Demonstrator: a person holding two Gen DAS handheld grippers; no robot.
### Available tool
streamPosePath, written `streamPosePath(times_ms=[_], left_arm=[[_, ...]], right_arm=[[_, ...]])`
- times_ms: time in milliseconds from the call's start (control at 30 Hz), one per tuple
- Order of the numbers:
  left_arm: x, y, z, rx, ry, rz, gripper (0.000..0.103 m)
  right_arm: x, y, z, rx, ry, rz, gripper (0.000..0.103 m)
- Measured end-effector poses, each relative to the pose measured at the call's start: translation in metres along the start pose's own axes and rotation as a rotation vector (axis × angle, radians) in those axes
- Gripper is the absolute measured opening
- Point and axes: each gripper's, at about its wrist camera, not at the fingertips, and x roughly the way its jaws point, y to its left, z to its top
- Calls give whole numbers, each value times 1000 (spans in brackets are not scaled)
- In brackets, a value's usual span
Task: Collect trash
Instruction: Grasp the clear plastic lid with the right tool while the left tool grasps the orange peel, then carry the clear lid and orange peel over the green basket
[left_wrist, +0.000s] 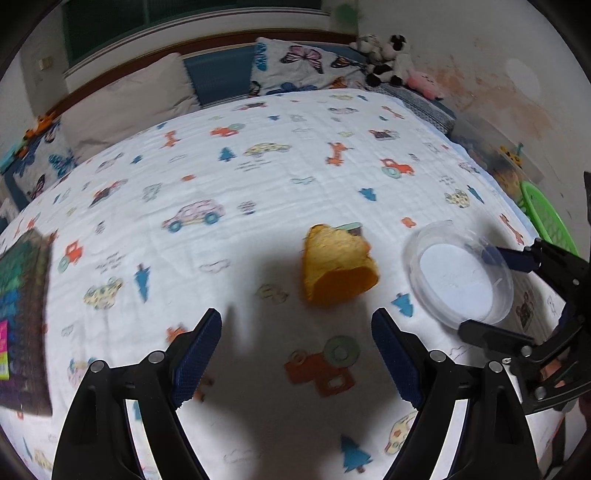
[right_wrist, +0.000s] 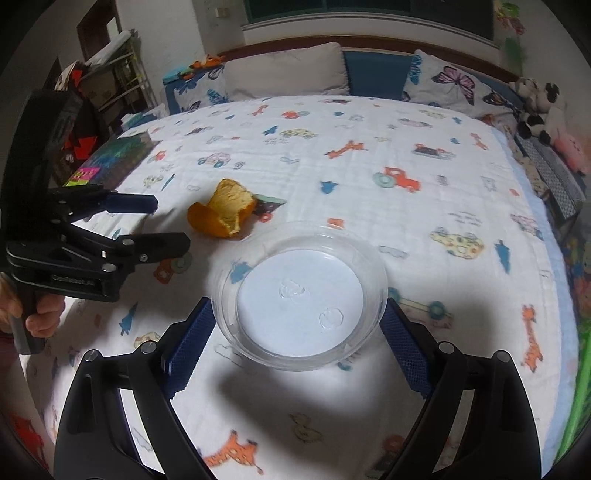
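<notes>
A piece of orange peel (left_wrist: 336, 266) (right_wrist: 225, 210) lies on the patterned white bedspread (left_wrist: 258, 177). To its right, a clear round plastic container (left_wrist: 458, 273) (right_wrist: 299, 291) rests flat on the bed. My left gripper (left_wrist: 295, 321) (right_wrist: 171, 221) hovers open just short of the peel, with nothing between its fingers. My right gripper (right_wrist: 299, 306) (left_wrist: 474, 291) straddles the container. Its blue pads (right_wrist: 195, 339) stand close beside the rim on both sides, and the wall shows no squeeze.
A dark colourful box (left_wrist: 22, 314) (right_wrist: 114, 158) lies at the bed's left edge. A green basket (left_wrist: 546, 218) stands off the right side. Pillows (right_wrist: 288, 70) and plush toys (left_wrist: 388, 59) line the headboard. A hand (right_wrist: 40, 317) holds the left gripper's grip.
</notes>
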Motion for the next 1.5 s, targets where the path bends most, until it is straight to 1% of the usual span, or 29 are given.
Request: streamPosePath(times_ms=[300,367,433,500,533,567,633,667,700,867,967,1233,1400,1500], left_arm=[[23,-15,16,66,11,5,80],[26,-16,18,69,13,1,73],[29,-17,20,66,12,0,71],[28,-18,20,69,2,-3,66],[28,-19,20,70,-2,-7,63],[27,-19,20,71,-5,-8,57],[26,-21,19,70,-12,-7,52],[26,-22,19,67,-13,-10,48],[25,-22,19,64,-15,-11,47],[17,-21,19,27,-26,-20,36],[11,-24,17,22,-28,-29,32],[-4,-40,15,9,-37,-46,30],[-15,-56,19,3,-48,-86,30],[-22,-73,22,33,-60,-98,29]], right_arm=[[-18,-20,-5,42,-15,-11,89],[-22,-23,-7,48,-20,-12,89],[-26,-26,-9,56,-23,-9,89],[-31,-29,-11,65,-29,-13,89],[-32,-30,-11,67,-30,-16,89],[-34,-32,-12,70,-31,-21,89],[-38,-34,-14,76,-35,-27,89],[-41,-36,-15,82,-37,-31,89],[-44,-38,-16,86,-41,-34,89],[-58,-47,-22,105,-59,-46,89],[-68,-54,-26,125,-71,-52,89],[-94,-75,-39,165,-93,-93,89],[-115,-100,-51,206,-108,-144,89],[-128,-124,-59,239,-118,-190,89]])
